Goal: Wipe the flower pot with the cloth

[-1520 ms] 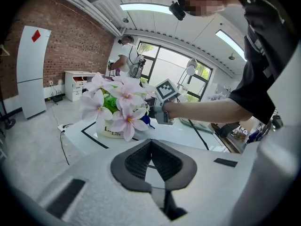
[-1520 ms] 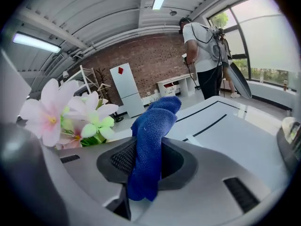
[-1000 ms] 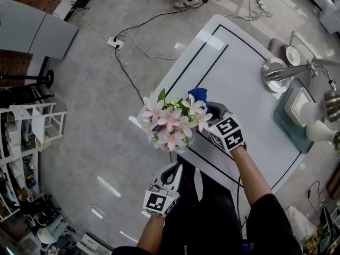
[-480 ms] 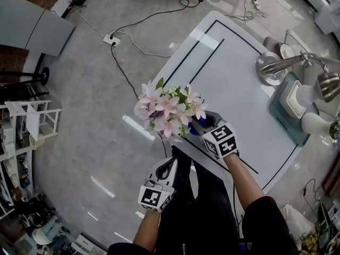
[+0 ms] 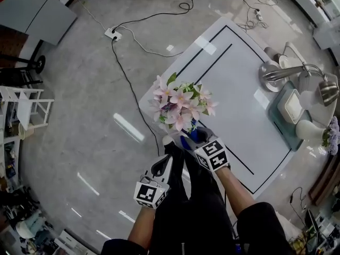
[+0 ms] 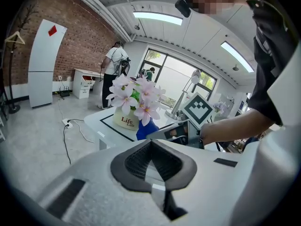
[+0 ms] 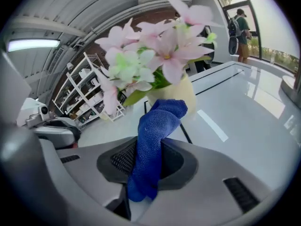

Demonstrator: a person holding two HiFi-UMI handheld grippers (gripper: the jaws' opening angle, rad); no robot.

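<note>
A cream flower pot (image 6: pixel 126 120) with pink flowers (image 5: pixel 180 106) stands near the white table's (image 5: pixel 234 89) near-left corner. My right gripper (image 5: pixel 197 140) is shut on a blue cloth (image 7: pixel 153 145). The cloth's top presses against the pot's (image 7: pixel 184 96) lower side facing me. In the head view the cloth (image 5: pixel 189 138) shows just below the blooms, which hide the pot. My left gripper (image 5: pixel 163 167) hangs lower left, off the table and apart from the pot. Its jaws are shut with nothing between them (image 6: pixel 153 173).
A metal desk lamp (image 5: pixel 289 72), a teal tray (image 5: pixel 284 113) and a small plant (image 5: pixel 330 136) stand at the table's right end. A power strip (image 5: pixel 111 34) and cables lie on the floor to the left. Shelves (image 5: pixel 26 108) stand far left. A person (image 6: pixel 113 74) stands in the background.
My right gripper has carried the cloth from the pot's right side round to its near side, closer to me. The left gripper has stayed low beside the table.
</note>
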